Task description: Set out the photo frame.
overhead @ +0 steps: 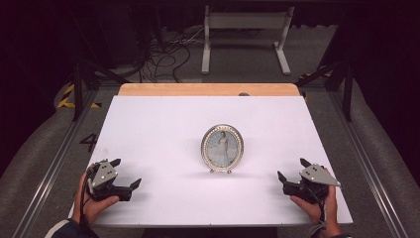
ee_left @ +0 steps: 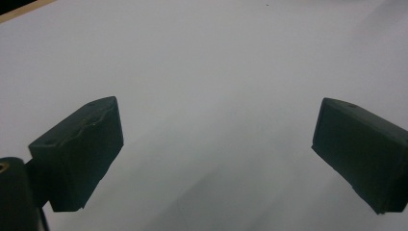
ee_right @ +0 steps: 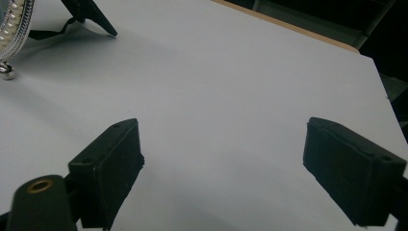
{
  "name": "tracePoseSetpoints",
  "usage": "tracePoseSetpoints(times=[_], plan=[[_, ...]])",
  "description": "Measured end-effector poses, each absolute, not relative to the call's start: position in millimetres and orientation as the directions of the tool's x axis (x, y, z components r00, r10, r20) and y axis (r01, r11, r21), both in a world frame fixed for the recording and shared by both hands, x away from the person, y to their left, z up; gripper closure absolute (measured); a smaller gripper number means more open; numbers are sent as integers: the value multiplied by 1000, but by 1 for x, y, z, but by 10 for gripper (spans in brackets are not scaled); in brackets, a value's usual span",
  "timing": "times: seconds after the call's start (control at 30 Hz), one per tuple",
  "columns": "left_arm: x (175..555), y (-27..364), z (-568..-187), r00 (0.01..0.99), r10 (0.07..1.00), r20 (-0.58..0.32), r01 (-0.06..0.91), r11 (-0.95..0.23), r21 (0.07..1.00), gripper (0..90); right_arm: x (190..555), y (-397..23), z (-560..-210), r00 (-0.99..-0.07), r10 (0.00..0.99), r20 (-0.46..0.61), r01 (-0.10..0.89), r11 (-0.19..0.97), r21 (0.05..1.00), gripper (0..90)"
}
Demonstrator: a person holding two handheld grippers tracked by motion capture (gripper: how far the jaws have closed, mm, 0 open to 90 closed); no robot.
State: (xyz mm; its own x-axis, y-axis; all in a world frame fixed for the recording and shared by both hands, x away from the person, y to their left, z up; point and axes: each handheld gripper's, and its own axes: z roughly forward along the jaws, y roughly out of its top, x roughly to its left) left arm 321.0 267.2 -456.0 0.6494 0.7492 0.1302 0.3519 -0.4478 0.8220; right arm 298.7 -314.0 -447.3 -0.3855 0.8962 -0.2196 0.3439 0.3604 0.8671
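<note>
Left claw (overhead: 125,174) spread, empty, near table's left edge | right claw (overhead: 292,169) spread, empty | oval silver-rimmed photo frame (overhead: 222,147) upright between them on white table (overhead: 158,124), well apart from both.

Spread jaws, frame (ee_right: 12,33) at left

We see an oval picture frame (overhead: 222,148) whose rim looks like shiny silver metal, set with a row of small pearly beads; its front is glossy. The back stand (ee_right: 91,14) looks matt black. The table (overhead: 163,134) has a smooth, matt white top, with a strip of pale wood (overhead: 208,89) along its far edge. Both tongs (overhead: 125,174) (overhead: 291,169) wear matt black pads (ee_left: 79,154) (ee_right: 108,168), plastic or rubber by the look, under a dull grey plate (overhead: 318,174).
</note>
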Motion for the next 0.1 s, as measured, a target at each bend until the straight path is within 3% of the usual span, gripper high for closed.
tracePoseSetpoints(times=[0.1], plan=[[322, 267, -456, 648, 751, 126, 355, -444, 823, 41, 298, -314, -447, -387, 896, -217, 342, 358, 869, 136]])
